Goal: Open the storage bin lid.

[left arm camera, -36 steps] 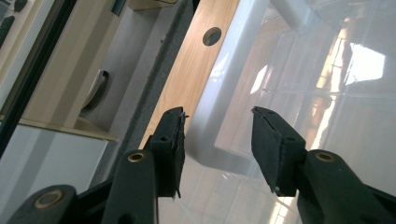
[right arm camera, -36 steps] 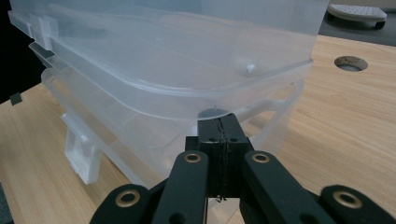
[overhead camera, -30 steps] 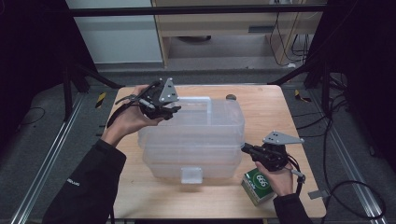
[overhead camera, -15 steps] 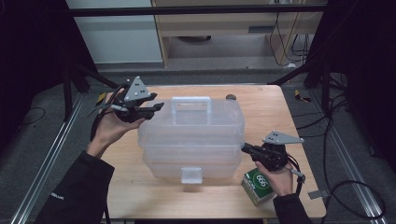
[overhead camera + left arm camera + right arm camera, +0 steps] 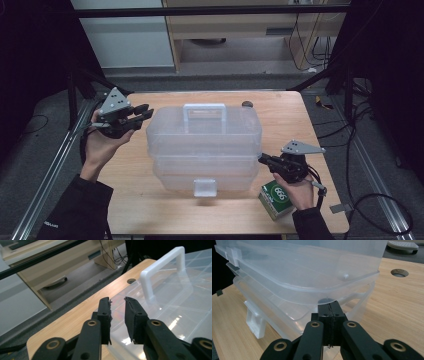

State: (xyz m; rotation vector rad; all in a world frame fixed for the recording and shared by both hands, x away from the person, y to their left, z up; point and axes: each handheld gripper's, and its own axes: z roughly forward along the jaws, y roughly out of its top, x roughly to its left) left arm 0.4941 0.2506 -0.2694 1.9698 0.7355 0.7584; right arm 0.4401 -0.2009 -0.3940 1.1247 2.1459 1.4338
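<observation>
A clear plastic storage box [image 5: 205,145] with a white handle [image 5: 204,107] stands in the middle of the wooden table [image 5: 135,205]. My left gripper [image 5: 142,113] hovers off the box's left rear corner, held in a hand, open by a narrow gap with nothing in it. In the left gripper view the jaws [image 5: 117,301] point over the lid [image 5: 180,305] toward the handle [image 5: 162,267]. My right gripper [image 5: 261,160] is shut, its tips against the box's right front corner. In the right gripper view the closed jaws [image 5: 329,307] sit just under the lid's rim [image 5: 317,291].
A green carton [image 5: 276,198] lies on the table under the right hand, near the front right edge. A white latch [image 5: 205,187] hangs at the box's front. A round cable hole [image 5: 246,104] sits behind the box. Metal frame rails run along both table sides.
My left gripper has moved left, off the box's rear left lid corner to a spot beside the box. The right gripper and the box have stayed put.
</observation>
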